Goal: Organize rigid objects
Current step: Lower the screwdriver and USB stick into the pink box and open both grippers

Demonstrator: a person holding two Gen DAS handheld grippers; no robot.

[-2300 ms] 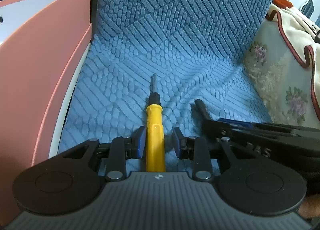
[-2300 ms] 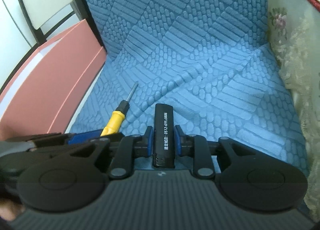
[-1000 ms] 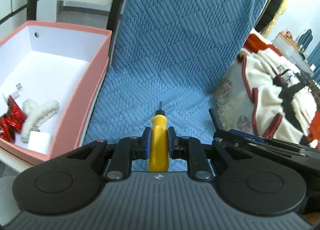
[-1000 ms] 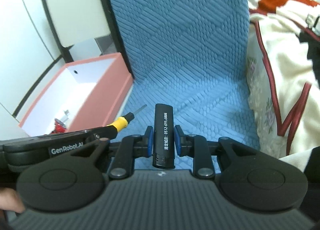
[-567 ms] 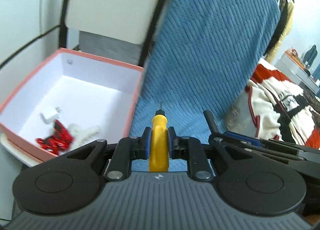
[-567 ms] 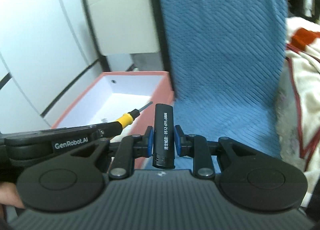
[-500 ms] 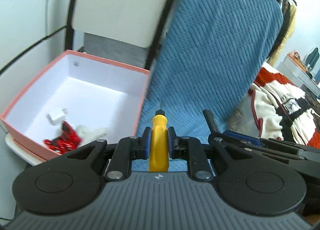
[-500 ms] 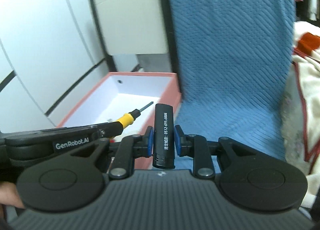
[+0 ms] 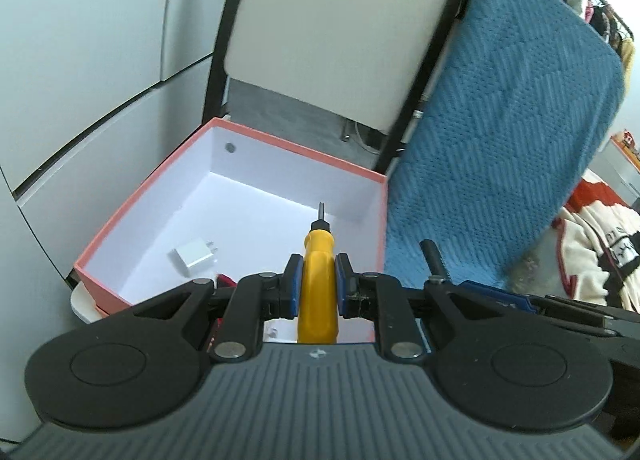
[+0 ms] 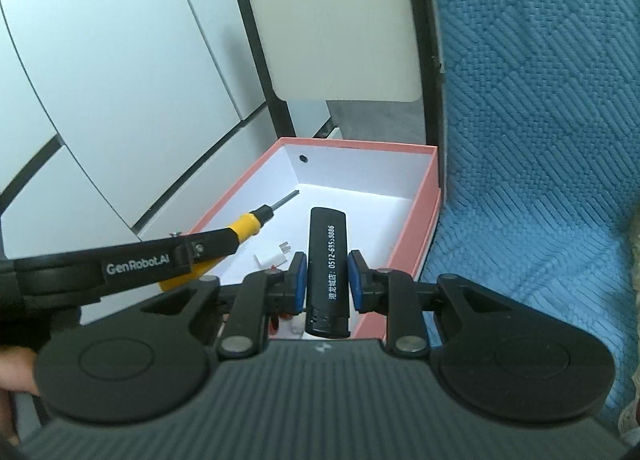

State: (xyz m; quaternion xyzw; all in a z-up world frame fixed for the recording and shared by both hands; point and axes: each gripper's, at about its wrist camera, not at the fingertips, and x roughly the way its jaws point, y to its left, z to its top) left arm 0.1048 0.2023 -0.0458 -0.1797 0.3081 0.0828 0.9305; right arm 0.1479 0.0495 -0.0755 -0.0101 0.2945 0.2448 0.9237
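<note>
My left gripper (image 9: pixel 317 288) clamps the yellow plastic-handled screwdriver (image 9: pixel 318 280), right gripper (image 10: pixel 327 280) the black plastic lighter (image 10: pixel 327 268); pink cardboard box (image 10: pixel 418 236) at 12 o'clock; early release risks hitting its rim.

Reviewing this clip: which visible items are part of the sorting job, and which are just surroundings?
Job items:
- yellow screwdriver, held in left tool
- black lighter, held in right tool
- pink box
- white charger inside it

Surroundings:
- blue cover
- chair back

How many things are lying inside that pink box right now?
2 that I can make out: a white plug adapter on the box floor, and a red item at the near edge, mostly hidden behind the left hand-held gripper. More may be hidden.
</note>
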